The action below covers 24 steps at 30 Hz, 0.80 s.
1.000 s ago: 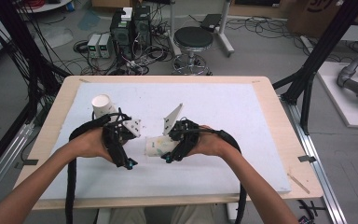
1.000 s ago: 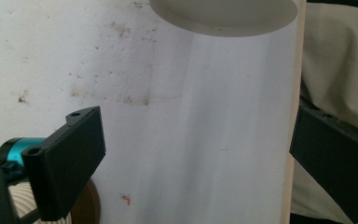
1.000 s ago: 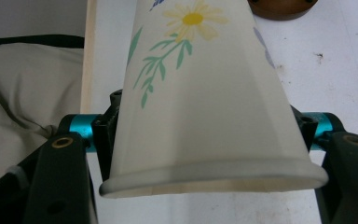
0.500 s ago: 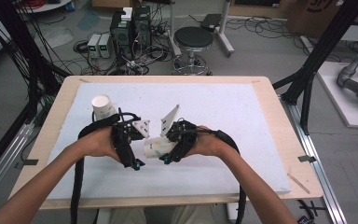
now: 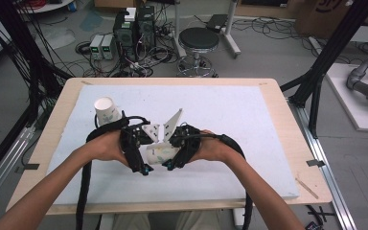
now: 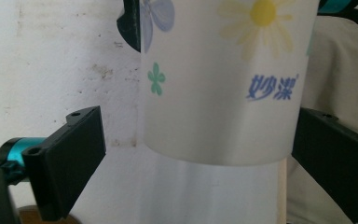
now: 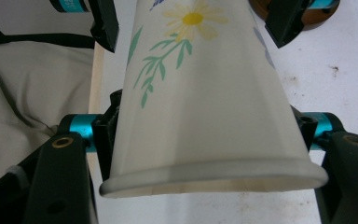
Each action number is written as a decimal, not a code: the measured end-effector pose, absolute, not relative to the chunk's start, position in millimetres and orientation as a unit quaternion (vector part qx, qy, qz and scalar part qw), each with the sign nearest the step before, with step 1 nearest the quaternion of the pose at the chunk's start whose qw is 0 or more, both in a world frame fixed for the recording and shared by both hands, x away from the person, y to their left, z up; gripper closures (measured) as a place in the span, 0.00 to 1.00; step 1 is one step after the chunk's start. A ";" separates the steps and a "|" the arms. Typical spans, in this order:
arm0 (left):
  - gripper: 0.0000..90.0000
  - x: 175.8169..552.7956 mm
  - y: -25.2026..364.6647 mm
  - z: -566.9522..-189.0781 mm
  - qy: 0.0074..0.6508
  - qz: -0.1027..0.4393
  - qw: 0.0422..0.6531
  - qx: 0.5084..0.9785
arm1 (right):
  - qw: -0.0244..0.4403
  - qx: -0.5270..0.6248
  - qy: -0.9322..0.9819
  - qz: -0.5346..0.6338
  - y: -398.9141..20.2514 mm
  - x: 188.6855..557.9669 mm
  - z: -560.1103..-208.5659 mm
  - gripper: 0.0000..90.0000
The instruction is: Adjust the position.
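Observation:
A white paper cup [image 5: 159,154] with printed flowers lies on its side in the air between my two hands, just above the white mat [image 5: 230,115]. My right gripper [image 5: 171,152] is shut on the cup [image 7: 205,93] near its rim, one jaw on each side [image 7: 205,126]. The cup's base end [image 6: 214,93] points into my left gripper [image 6: 196,121], which is open around it. There is a clear gap at one jaw, and the other jaw sits right at the cup's edge. From above, the left gripper [image 5: 146,151] faces the right one across the cup.
A second flowered paper cup [image 5: 106,111] stands upright at the mat's back left, just behind my left hand. The mat covers a wooden table [image 5: 72,96]. A stool [image 5: 199,40] and electronics boxes [image 5: 134,26] stand on the floor beyond the far edge.
My left gripper has slid right toward the cup, and its open jaws now stand around the cup's base end. The right gripper has kept still, holding the cup.

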<state>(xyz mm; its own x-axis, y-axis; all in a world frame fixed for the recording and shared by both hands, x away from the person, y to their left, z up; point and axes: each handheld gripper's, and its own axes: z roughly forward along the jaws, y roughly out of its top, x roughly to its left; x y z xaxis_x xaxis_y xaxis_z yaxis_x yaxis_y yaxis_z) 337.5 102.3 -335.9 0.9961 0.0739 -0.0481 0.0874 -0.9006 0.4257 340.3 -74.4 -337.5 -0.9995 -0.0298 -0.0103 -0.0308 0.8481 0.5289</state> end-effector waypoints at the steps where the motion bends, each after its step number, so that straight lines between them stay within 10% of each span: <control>1: 0.12 338.0 101.6 -335.8 0.036 -0.020 0.219 0.975 | -0.001 -0.017 0.961 0.274 -73.9 340.0 -337.7 0.37; 24: 0.40 333.5 95.3 -338.1 0.035 -0.037 0.241 0.969 | -0.006 -0.028 0.960 0.279 -68.6 339.4 -340.4 0.38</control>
<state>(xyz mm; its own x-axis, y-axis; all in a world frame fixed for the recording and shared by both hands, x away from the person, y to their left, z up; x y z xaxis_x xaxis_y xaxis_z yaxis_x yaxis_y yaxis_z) 333.5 95.3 -338.1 0.9948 0.0508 -0.0879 0.0861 -0.8813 0.4647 339.4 -68.6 -340.4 -0.9984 -0.0567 -0.0033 -0.0496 0.8430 0.5356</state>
